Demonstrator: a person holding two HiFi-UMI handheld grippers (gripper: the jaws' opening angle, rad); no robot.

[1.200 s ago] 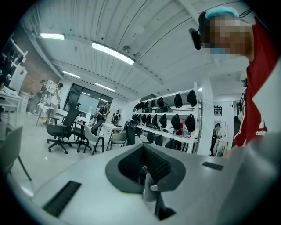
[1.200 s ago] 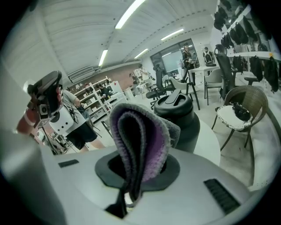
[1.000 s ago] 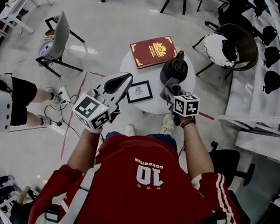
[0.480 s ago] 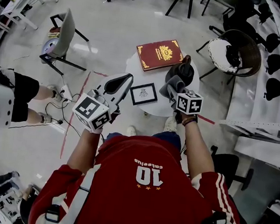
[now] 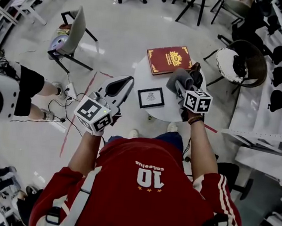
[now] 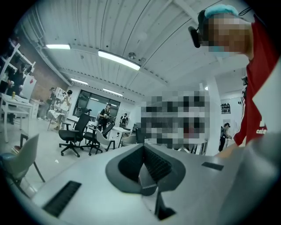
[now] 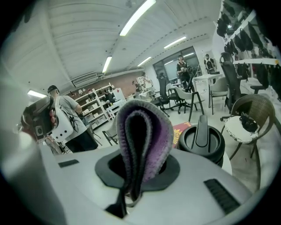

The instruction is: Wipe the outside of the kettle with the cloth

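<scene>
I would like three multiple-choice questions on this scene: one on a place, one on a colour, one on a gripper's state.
1. Where does the red book lie?
A. on the round table
B. on the floor
C. on a chair

2. What colour is the kettle?
A. white
B. black
C. red

3. How is the right gripper?
A. open
B. shut on the kettle's handle
C. shut on the cloth

Answers: 1 A, it rests on the white round table; 2 B, lid and body are black; 3 C, the folded cloth stands between its jaws.

On table (image 5: 141, 76) — book (image 5: 169, 59) far | frame (image 5: 150, 97) near-left | kettle (image 7: 203, 139) right, cloth (image 7: 147, 132) before it
</scene>
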